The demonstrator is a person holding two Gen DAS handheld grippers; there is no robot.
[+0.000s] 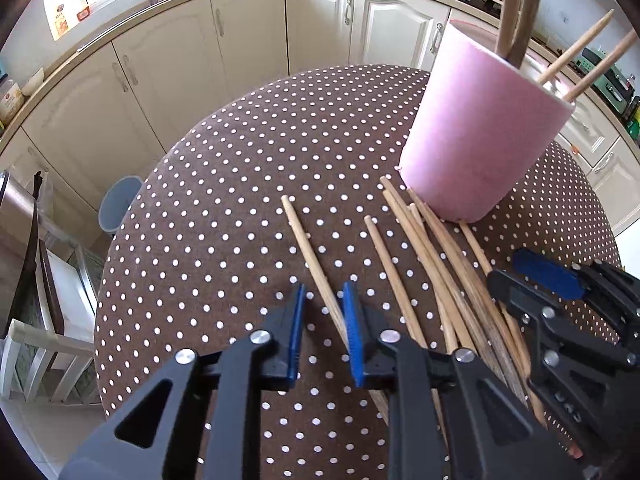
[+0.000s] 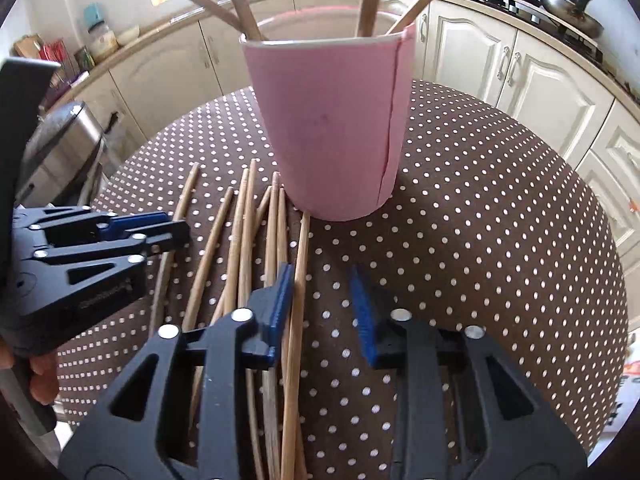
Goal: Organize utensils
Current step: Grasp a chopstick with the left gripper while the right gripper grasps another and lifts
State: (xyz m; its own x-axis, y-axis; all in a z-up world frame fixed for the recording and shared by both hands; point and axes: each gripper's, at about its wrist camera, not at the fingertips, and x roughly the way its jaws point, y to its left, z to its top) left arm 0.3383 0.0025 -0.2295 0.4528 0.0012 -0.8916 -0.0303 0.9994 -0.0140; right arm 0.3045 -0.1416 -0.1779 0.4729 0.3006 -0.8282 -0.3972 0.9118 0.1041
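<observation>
Your left gripper (image 1: 323, 330), low centre, brackets one chopstick (image 1: 312, 258), unclamped. Right gripper (image 2: 324, 308) stands part-open, empty. Loose chopsticks (image 2: 244, 240) lie beside the pink cup (image 2: 328, 128) at upper centre. Off-centre closure may roll that chopstick across the bench (image 1: 240, 160).

A round table (image 2: 500, 208) is covered with a brown cloth with white dots. A tall pink cup (image 2: 332, 128) is stood upright on the cloth, and a few wooden sticks are held inside it. A bunch of loose wooden chopsticks (image 2: 244, 248) is laid flat on the cloth just beside the cup, some crossed over each other. One chopstick (image 1: 312, 256) is laid a little apart from the bunch.
</observation>
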